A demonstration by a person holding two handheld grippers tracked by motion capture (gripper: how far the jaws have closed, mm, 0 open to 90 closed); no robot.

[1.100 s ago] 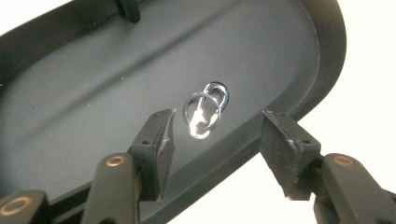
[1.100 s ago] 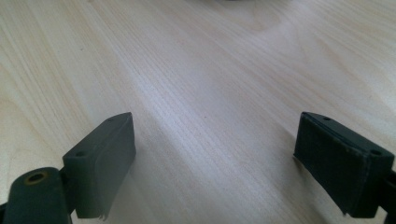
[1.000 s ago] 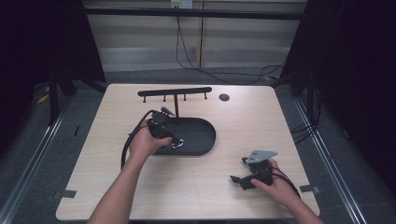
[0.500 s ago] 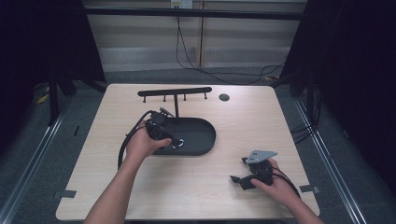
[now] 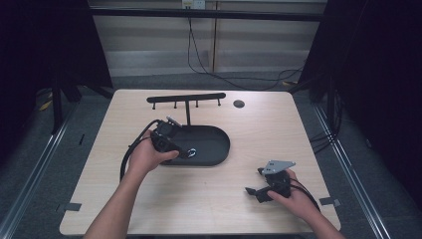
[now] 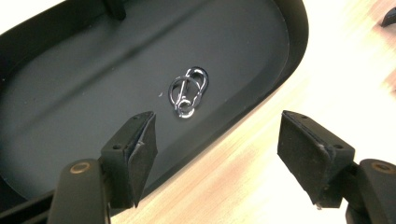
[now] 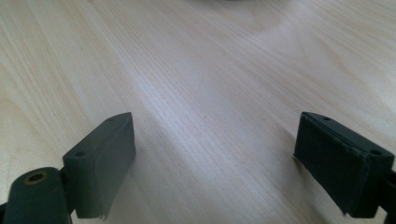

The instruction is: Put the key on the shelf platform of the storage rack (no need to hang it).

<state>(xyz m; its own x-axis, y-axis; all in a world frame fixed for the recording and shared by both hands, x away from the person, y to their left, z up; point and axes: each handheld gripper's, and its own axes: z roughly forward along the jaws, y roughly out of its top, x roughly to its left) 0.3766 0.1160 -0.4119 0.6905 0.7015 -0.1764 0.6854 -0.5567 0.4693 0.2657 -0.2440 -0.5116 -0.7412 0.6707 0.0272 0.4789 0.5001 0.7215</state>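
left gripper point(image 6: 217, 154) wide open over the clip point(image 6: 188, 91) at 12 in the tray point(image 6: 280, 56), looks light, stiff, slippery, I'd pinch the loop sides

A tray point(image 5: 219, 149) is sitting mid-frame on the tabletop point(image 5: 249, 124), a clip point(image 6: 188, 91) lying in it; a rack point(image 5: 185, 98) is standing behind.

The table point(image 5: 249, 134) is pale wood with fine straight grain. On it sits a matte black oval tray point(image 6: 70, 79) holding a shiny silver clip point(image 6: 188, 92). A black rack point(image 5: 186, 98) and a small dark round disc point(image 5: 239, 103) stand behind. Both tongs are black; the right tongs point(image 5: 261, 185) carry a grey plate.
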